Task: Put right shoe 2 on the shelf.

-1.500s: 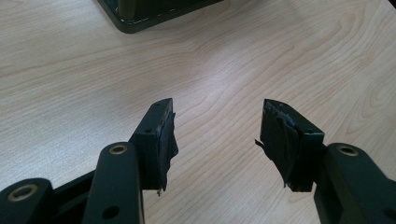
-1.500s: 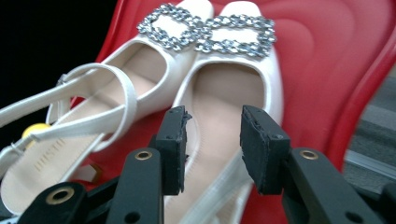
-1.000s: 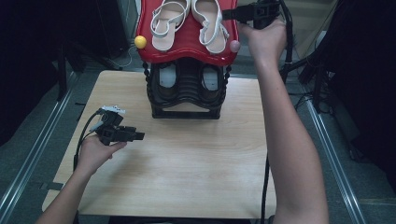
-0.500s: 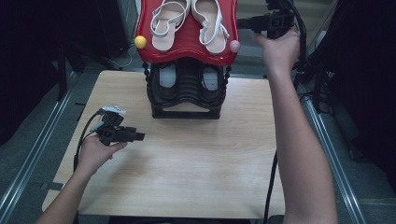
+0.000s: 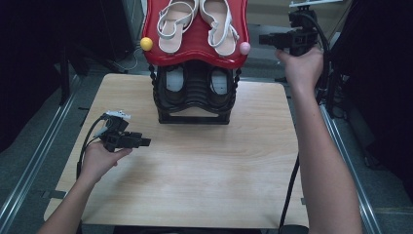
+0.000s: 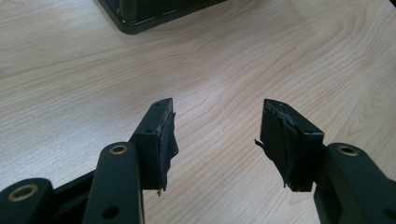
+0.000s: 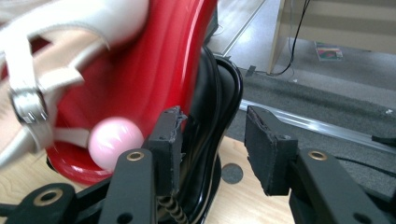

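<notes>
A black shoe rack (image 5: 195, 105) stands at the back of the wooden table (image 5: 195, 170). Its red top shelf (image 5: 195, 46) carries two white sandals, one on the left (image 5: 173, 22) and one on the right (image 5: 219, 24). A yellow ball (image 5: 146, 44) and a pink ball (image 5: 244, 48) mark the shelf's front corners. My right gripper (image 5: 261, 40) hovers just right of the pink ball (image 7: 115, 136), open, with nothing between its jaws (image 7: 212, 116). My left gripper (image 5: 146, 142) stays low over the table's left side, open and empty (image 6: 217, 109).
Dark shoes with pale insoles (image 5: 174, 80) sit on the rack's lower tier. Metal rails (image 5: 44, 156) run along both sides of the table. A grey floor and cables (image 7: 299, 28) lie behind the rack. Bare wood spreads in front of the rack.
My right gripper has drawn off the right sandal's edge, going right and down to beside the pink ball. The left hand has kept still.
</notes>
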Demonstrator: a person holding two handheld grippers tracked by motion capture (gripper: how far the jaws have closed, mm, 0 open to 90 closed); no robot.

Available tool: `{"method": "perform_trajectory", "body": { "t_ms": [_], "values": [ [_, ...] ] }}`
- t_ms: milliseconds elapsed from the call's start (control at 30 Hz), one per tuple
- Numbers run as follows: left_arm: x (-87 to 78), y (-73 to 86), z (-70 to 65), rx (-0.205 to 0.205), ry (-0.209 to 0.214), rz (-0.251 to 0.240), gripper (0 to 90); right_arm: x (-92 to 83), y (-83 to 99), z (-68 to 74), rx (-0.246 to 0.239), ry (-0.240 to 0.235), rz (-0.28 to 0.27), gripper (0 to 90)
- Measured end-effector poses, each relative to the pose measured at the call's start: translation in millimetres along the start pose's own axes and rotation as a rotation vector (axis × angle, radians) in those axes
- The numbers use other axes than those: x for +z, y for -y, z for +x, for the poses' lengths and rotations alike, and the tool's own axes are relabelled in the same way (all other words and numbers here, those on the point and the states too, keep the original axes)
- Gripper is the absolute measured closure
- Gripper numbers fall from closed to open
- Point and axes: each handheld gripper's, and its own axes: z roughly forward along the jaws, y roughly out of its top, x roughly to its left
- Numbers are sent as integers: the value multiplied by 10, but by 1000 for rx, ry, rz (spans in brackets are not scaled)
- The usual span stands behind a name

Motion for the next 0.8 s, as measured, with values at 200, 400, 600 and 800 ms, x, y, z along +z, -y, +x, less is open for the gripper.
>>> {"method": "perform_trajectory", "body": {
  "t_ms": [200,400,600,800],
  "values": [
    [12,0,-2,6,0,5,454,41,196,-48,4,-4,13,579],
    [0,0,-6,7,-3,-3,454,94,383,-85,0,-9,36,577],
    [3,2,-7,8,-5,-7,454,149,598,-128,25,-26,45,577],
    [0,1,0,12,-4,-1,454,217,810,-139,43,-47,49,574]
  ]
}}
